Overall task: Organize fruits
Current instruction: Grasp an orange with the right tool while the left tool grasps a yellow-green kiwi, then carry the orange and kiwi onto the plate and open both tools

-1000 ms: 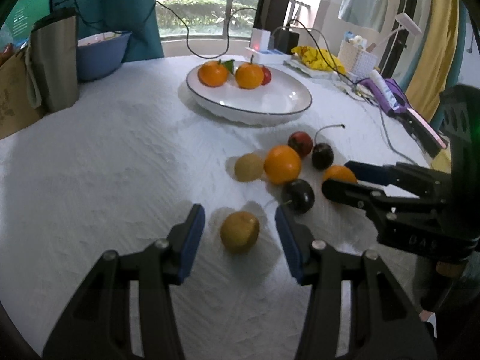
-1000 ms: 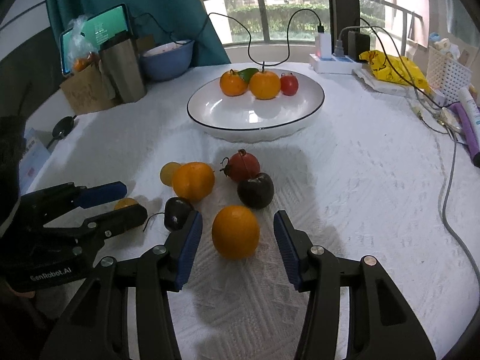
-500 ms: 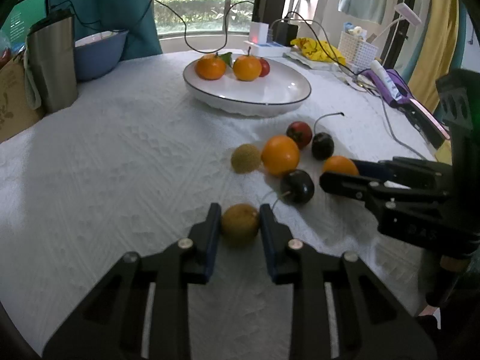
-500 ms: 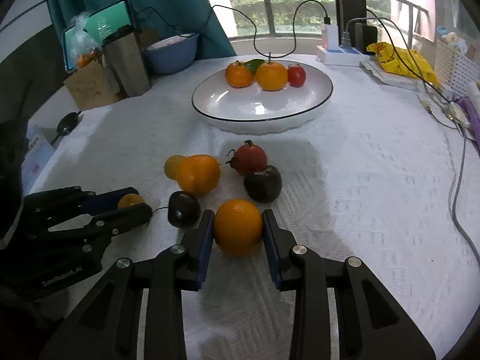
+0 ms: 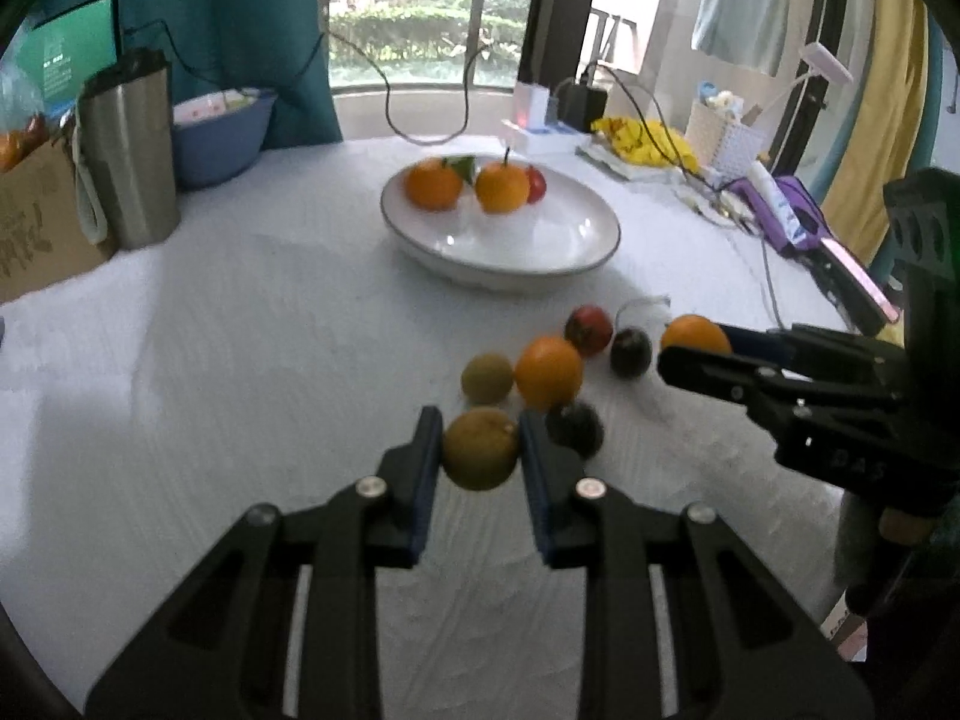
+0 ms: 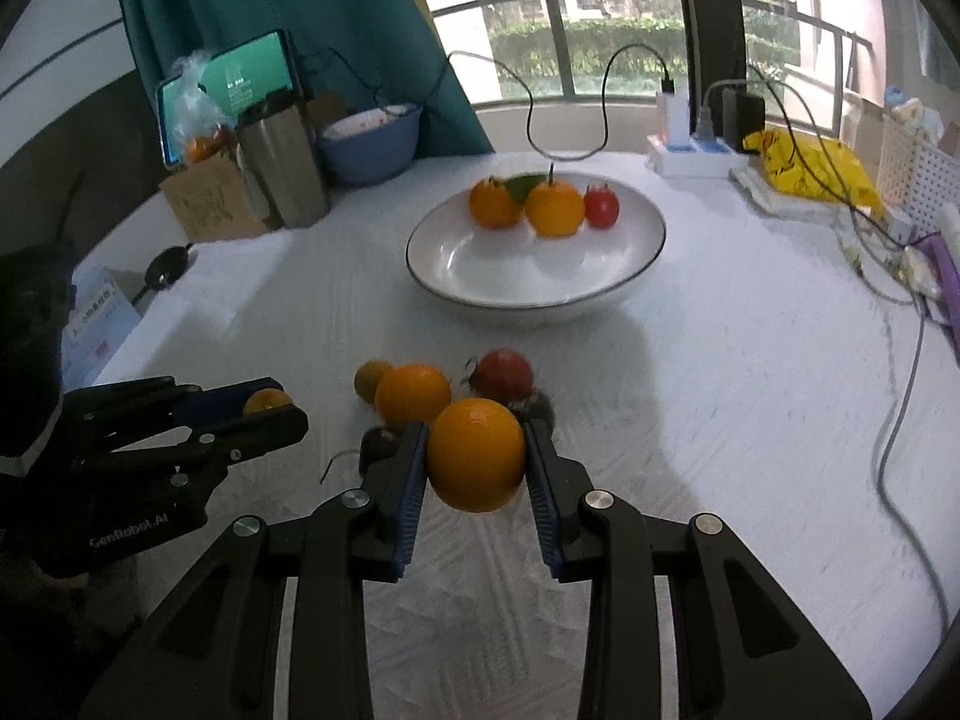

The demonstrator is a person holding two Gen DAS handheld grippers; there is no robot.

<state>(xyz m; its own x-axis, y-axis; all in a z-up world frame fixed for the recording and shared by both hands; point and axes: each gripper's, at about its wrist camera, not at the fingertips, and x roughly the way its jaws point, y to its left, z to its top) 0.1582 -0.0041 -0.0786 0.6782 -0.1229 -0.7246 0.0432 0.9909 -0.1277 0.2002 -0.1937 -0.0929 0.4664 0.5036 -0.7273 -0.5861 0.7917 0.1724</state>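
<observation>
My left gripper [image 5: 480, 456] is shut on a brownish-yellow fruit [image 5: 480, 457] and holds it above the cloth. My right gripper [image 6: 477, 462] is shut on an orange [image 6: 476, 462], also lifted. The right gripper shows at the right of the left wrist view [image 5: 696, 354]. On the cloth lie another orange [image 5: 548, 371], a yellow-green fruit [image 5: 486, 378], a red fruit [image 5: 589, 330] and two dark plums [image 5: 630, 351]. A white plate [image 5: 564, 240] beyond them holds two oranges [image 5: 433, 185] and a small red fruit [image 5: 536, 183].
A steel tumbler [image 5: 129, 156], a blue bowl [image 5: 222, 132] and a cardboard box [image 5: 36, 222] stand at the back left. A power strip with cables [image 6: 690, 150], a yellow bag [image 6: 810, 171] and a white basket [image 6: 918, 162] sit at the back right.
Both grippers closed on their fruits, the left on the brownish-yellow one and the right on the orange, and both have lifted them off the cloth.
</observation>
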